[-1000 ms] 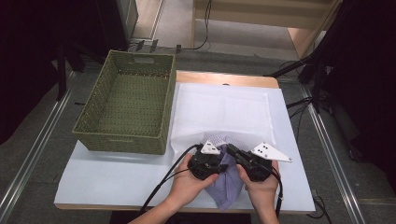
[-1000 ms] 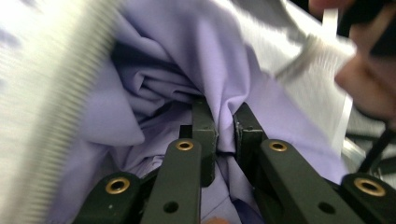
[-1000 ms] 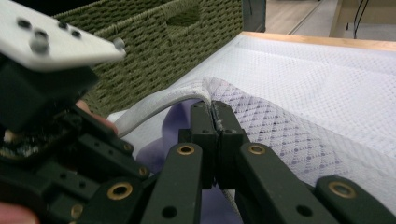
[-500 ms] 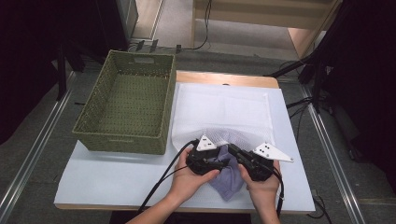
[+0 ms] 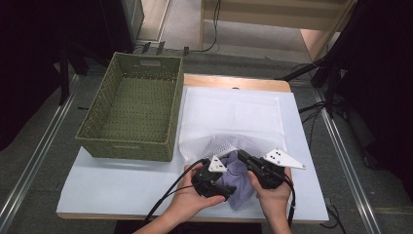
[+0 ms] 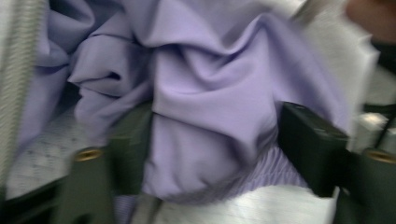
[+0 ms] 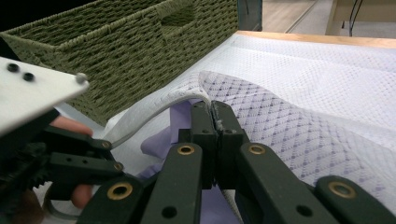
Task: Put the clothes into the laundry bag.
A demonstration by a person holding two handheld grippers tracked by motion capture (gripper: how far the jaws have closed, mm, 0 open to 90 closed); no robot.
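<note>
A white mesh laundry bag (image 5: 234, 117) lies flat on the table, its mouth facing the person. A crumpled purple cloth (image 5: 236, 183) sits at that mouth, partly under the mesh. My left gripper (image 5: 228, 170) is at the cloth's left side. In the left gripper view its jaws (image 6: 215, 149) clamp a thick bunch of the purple cloth (image 6: 210, 84). My right gripper (image 5: 242, 157) is shut on the bag's rim. The right gripper view shows the fingertips (image 7: 212, 109) pinching the white rim and holding it up over the purple cloth (image 7: 159, 140).
A green wicker basket (image 5: 136, 112) stands to the left of the bag, its near wall close to my left hand. The white table cover (image 5: 122, 190) is bare in front of the basket. Cables trail off the table's near edge.
The bag's near rim now stands higher in the right gripper, and more purple shows through the mesh. The left gripper has shifted slightly with the cloth.
</note>
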